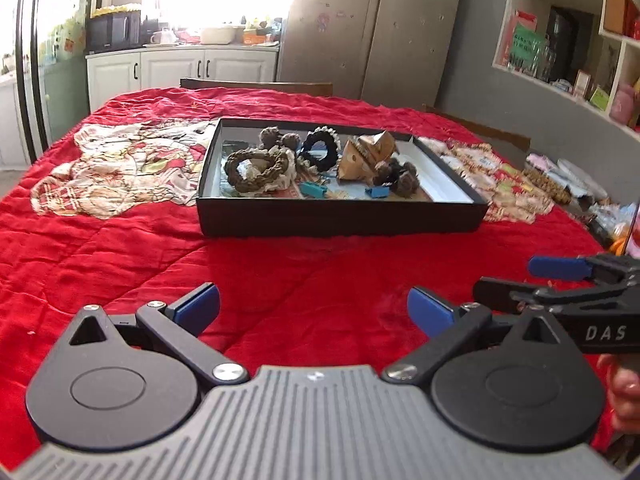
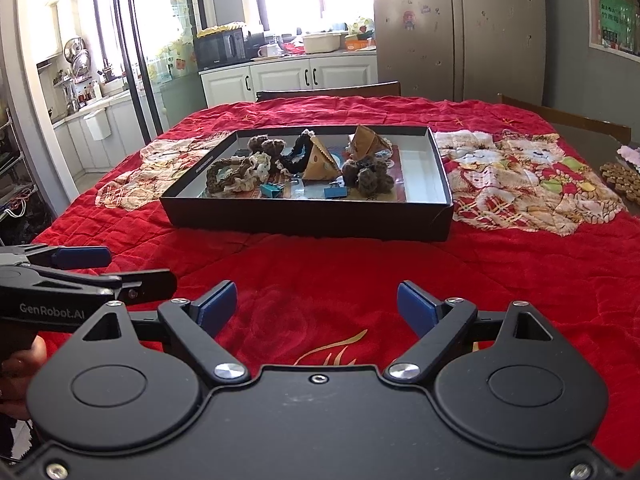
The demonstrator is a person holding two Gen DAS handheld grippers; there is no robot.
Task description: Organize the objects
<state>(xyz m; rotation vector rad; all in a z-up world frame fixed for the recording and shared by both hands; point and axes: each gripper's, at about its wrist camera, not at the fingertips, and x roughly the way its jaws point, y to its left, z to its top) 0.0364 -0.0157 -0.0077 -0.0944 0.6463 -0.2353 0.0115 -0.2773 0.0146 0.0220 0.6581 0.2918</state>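
Observation:
A shallow black box (image 1: 340, 220) (image 2: 308, 220) sits mid-table on the red quilt. It holds a brown braided scrunchie (image 1: 256, 168) (image 2: 232, 178), a black scrunchie (image 1: 320, 152) (image 2: 296, 156), tan pyramid packets (image 1: 372, 156) (image 2: 320, 162), brown pom-pom ties (image 1: 400, 176) (image 2: 368, 174) and teal binder clips (image 1: 314, 189) (image 2: 274, 190). My left gripper (image 1: 314, 306) (image 2: 120, 268) hovers open and empty over the quilt, well short of the box. My right gripper (image 2: 316, 308) (image 1: 520, 280) is beside it, also open and empty.
The red quilt (image 1: 120, 264) has cartoon patches (image 2: 520, 172) either side of the box. Wooden chair backs (image 2: 328, 90) stand at the far edge. A cork mat (image 2: 622, 178) and small clutter (image 1: 592, 200) lie at the right. A hand (image 1: 624, 392) holds the right gripper.

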